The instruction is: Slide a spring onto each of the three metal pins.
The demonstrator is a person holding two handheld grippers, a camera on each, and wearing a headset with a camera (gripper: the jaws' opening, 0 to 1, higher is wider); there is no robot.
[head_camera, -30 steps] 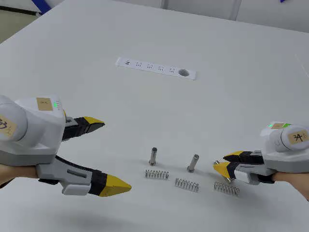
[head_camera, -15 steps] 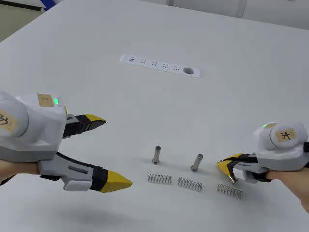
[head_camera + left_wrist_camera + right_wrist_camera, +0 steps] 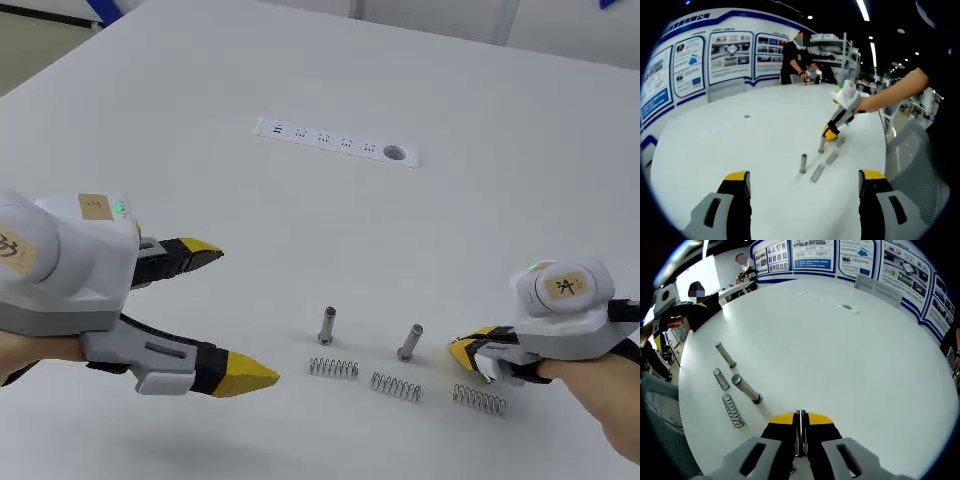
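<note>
Right gripper, bottom centre of its own view, is clenched on a thin metal pin betw. the yellow tips. Left gripper, lower left of head view, is spread wide, w/ nothing held. At lower centre of the white table, a second pin & a third pin are stood upright. Left spring, middle spring & right spring are laid loose in a row just below.

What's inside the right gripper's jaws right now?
The right gripper is shut on a metal pin, clamped between its yellow tips in the right gripper view. The pin's near end is covered by the jaws, so its full length cannot be seen.
</note>
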